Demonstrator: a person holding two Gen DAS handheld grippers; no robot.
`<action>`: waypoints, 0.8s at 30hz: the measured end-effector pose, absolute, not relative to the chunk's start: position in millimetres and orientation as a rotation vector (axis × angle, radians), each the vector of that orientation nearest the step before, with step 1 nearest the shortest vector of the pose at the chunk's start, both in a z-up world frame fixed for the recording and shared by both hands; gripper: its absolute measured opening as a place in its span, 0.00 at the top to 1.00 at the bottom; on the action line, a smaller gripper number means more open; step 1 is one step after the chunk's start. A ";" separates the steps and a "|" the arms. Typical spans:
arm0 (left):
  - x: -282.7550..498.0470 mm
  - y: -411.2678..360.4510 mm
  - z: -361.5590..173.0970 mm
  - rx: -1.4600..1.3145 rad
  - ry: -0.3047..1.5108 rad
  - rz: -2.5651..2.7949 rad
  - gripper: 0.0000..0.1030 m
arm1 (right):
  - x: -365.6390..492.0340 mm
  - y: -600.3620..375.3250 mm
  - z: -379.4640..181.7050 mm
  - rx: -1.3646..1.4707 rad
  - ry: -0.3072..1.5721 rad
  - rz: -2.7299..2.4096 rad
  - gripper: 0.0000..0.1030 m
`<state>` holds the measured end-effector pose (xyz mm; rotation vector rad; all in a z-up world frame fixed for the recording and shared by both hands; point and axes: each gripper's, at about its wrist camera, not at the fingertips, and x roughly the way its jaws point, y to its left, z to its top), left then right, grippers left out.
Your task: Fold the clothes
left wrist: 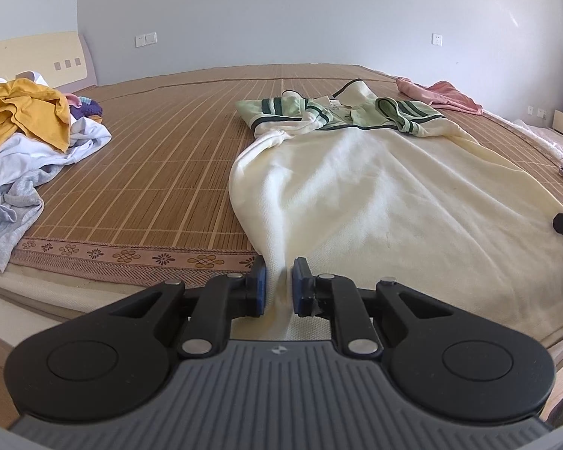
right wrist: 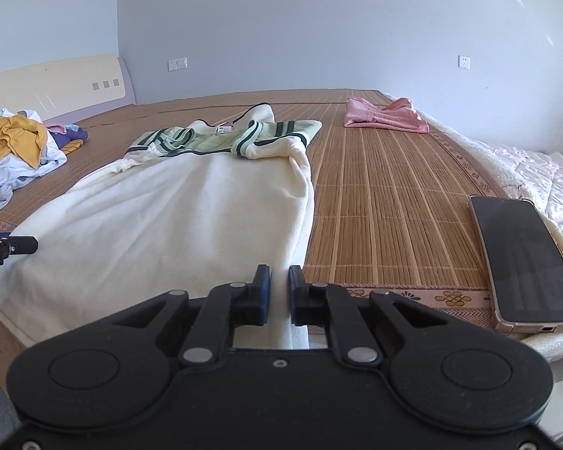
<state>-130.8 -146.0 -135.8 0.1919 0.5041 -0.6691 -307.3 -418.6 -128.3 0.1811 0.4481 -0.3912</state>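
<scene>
**Two claws pinch the hem of a cream shirt on a bamboo-matted bed**

A bed [left wrist: 26,300] covered by a slatted bamboo mat [left wrist: 150,187] fills both views, its pale headboard [right wrist: 56,86] against the far-left wall. Spread lengthwise down the mat lies a cream shirt [left wrist: 375,195], collar away from the cameras, its green, dark-striped sleeves [right wrist: 281,135] folded in across the chest. The near hem hangs over the mat's patterned border at the bed's front edge. A heap of unfolded clothes [left wrist: 22,138], yellow, white and grey, sits well apart to the left near the headboard, and a pink garment [right wrist: 386,116] lies at the far right of the mat.

The left claw [left wrist: 278,285] is nearly closed, its blue pads pressing a bunched ridge of the shirt's hem at the left corner. The right claw [right wrist: 279,288] is likewise closed down to a narrow gap on the hem's right edge, cloth running between its pads.

Only the right wrist view shows in full the smartphone [right wrist: 525,262], screen dark, lying at the mat's near right corner, and the white quilt [right wrist: 536,176] beyond it. The left wrist view catches just a sliver of the phone, but shows more of the clothes heap.
</scene>
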 end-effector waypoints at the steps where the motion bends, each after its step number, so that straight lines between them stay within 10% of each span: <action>1: -130.3 -143.8 -134.6 0.180 0.506 -0.676 0.89 | -307.9 -418.4 -127.9 0.176 0.445 -0.388 0.92; 24: -112.1 -133.4 -15.1 0.180 0.306 -0.746 0.91 | -323.2 -454.9 -17.6 0.423 0.221 -0.103 0.93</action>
